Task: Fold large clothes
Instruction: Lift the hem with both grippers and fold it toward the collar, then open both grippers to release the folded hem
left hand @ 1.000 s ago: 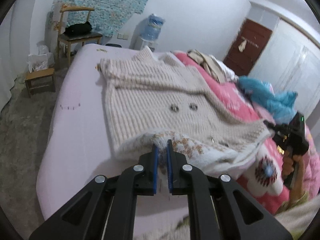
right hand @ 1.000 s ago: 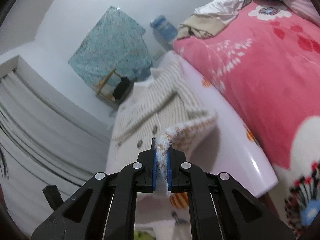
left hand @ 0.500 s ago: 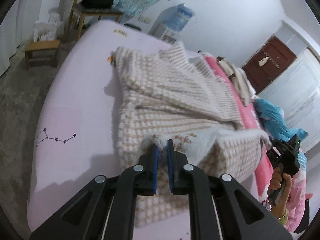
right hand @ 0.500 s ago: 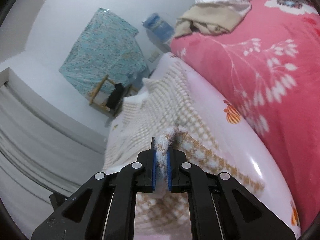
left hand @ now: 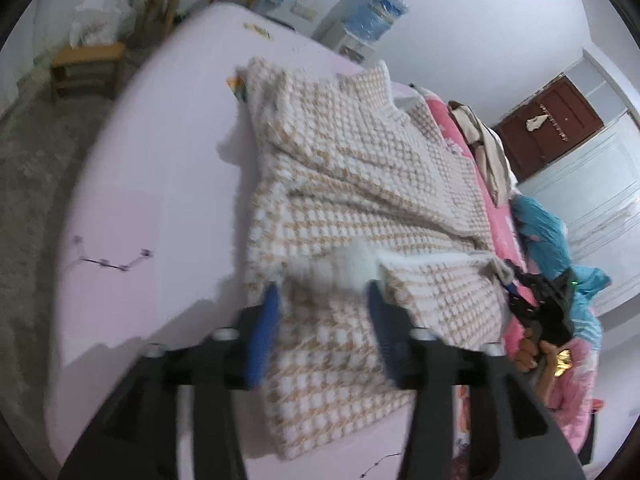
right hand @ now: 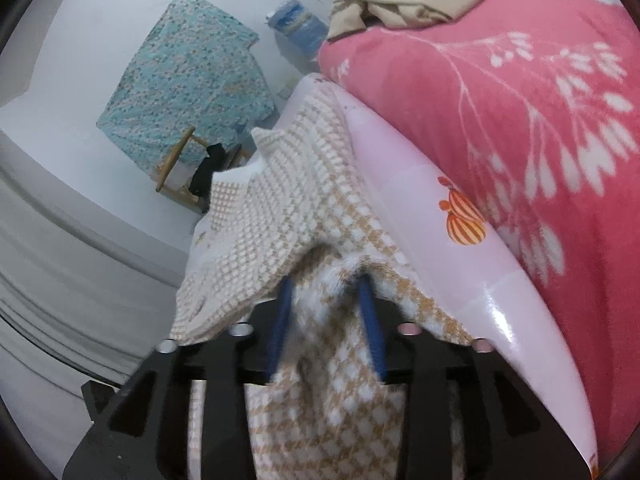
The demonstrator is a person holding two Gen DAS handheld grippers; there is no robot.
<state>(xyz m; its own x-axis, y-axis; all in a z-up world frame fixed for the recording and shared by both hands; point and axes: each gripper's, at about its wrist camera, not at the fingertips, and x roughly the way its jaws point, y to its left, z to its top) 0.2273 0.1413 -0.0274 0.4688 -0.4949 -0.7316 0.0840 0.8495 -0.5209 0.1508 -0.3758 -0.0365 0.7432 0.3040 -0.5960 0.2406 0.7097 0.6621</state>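
Two grippers are at work over the bed (left hand: 168, 168), and both have their jaws spread wide. The left gripper (left hand: 322, 300) hangs low over the near hem of the checked beige-and-white sweater (left hand: 352, 168), its blue pads well apart and gripping nothing; a fluffy white fold of the knit rises between and just beyond the tips. The right gripper (right hand: 326, 292) is likewise parted, with the sweater's edge bunched loosely between its pads and draped over its frame, not pinched. In the left view that right gripper (left hand: 516, 284) shows at the sweater's far corner, with a hand (left hand: 530, 354) around its handle.

The sweater lies across the pale pink sheet, its lower part doubled up over the body. Just beside it is a pink floral quilt (right hand: 520, 100), with a heap of tan clothes (right hand: 404, 0) on top. A water dispenser (left hand: 370, 12) stands at the wall near a wooden chair (right hand: 176, 168).
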